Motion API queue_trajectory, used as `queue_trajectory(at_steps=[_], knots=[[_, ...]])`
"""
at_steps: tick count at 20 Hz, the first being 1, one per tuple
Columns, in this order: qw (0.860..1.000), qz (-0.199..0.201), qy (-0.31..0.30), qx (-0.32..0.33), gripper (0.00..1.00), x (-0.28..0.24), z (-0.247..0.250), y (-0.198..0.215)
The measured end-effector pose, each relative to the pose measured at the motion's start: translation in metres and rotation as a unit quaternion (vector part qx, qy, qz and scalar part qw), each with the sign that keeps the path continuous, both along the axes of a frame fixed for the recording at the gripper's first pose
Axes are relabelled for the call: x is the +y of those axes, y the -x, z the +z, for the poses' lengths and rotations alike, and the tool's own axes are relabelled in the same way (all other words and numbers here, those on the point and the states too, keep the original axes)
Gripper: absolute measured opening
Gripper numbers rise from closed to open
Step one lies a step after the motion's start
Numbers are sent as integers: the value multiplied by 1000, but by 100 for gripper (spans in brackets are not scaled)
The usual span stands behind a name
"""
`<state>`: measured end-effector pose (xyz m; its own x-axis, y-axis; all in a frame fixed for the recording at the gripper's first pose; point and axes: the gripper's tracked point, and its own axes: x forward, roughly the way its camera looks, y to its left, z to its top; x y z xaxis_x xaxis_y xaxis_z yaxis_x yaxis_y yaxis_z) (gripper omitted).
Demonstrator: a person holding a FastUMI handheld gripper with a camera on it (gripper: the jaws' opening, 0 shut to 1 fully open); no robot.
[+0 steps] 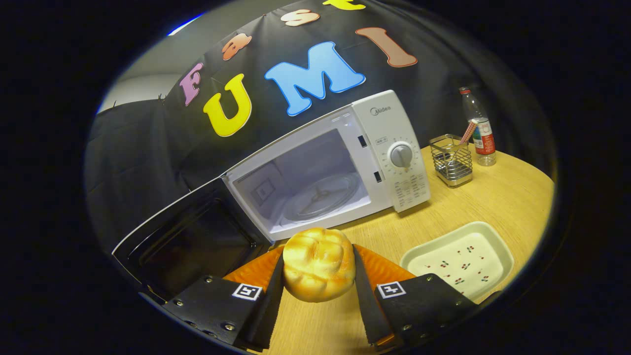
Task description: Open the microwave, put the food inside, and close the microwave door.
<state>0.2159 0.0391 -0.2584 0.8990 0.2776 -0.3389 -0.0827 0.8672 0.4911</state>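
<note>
A round golden bread bun [319, 264] sits between my two fingers, and both orange-backed fingers press on its sides, so my gripper [318, 266] is shut on it above the wooden table [503, 197]. Just beyond the bun stands the white microwave [394, 148]. Its dark door [187, 241] is swung wide open to the left. The cavity is lit, with a glass turntable [323, 197] on its floor and nothing on it. The bun hangs a short way in front of the cavity opening.
A white rectangular tray with small cherry prints [463, 259] lies on the table to the right of my fingers. Behind it stand a wire mesh holder [451, 160] and a clear plastic bottle [478, 128], right of the microwave's control panel.
</note>
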Motion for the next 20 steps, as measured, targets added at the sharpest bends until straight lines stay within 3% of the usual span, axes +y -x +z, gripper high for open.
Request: queue_trajectory(at_steps=[10,16,20], knots=[[1000,-27,-4,-2,70,56,-6,-123],[996,-87,-2,21,70,50,-32,-206],[995,-99,7,17,70,60,-41,-236]])
